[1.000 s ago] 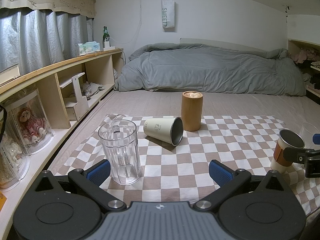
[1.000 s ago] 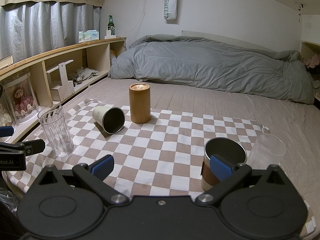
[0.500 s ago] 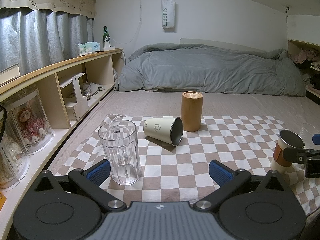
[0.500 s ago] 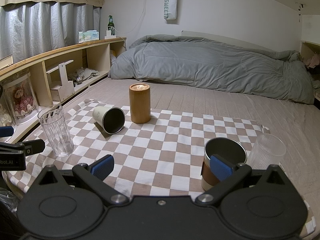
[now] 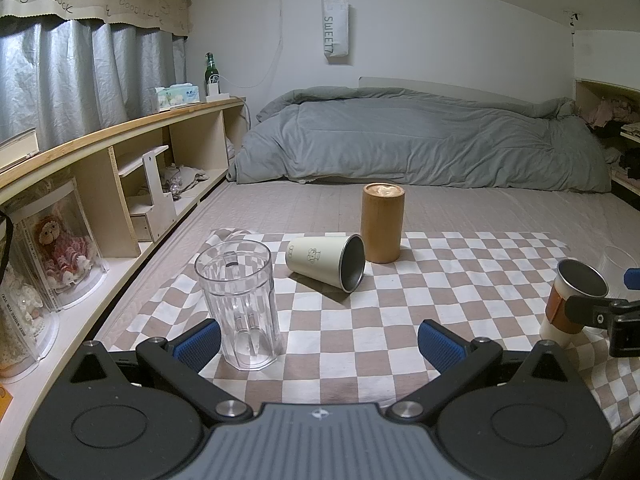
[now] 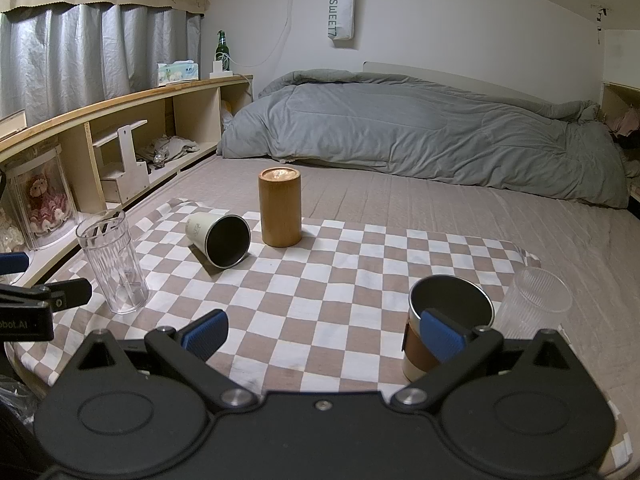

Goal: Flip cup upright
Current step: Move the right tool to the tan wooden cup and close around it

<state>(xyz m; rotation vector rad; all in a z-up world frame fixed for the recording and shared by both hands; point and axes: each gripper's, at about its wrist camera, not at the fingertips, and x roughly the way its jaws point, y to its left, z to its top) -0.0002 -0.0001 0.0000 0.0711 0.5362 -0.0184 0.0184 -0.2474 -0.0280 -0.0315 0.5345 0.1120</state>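
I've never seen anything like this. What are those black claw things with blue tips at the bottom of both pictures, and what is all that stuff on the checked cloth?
No robot here: a person holds a two-finger gripper in each hand, and each carries a wide-angle camera looking along its fingers. One picture comes from the left gripper, the other from the right gripper. The blue tips are the finger pads. Both grippers are open and hold nothing.

On the checked cloth, spread over a bed, are five things: a cream cup lying on its side, which is the one to be stood up; a wooden cylinder upright behind it; a clear tumbler close to the left gripper; a metal cup with a brown sleeve close to the right gripper; and a clear ribbed plastic cup at the cloth's edge.
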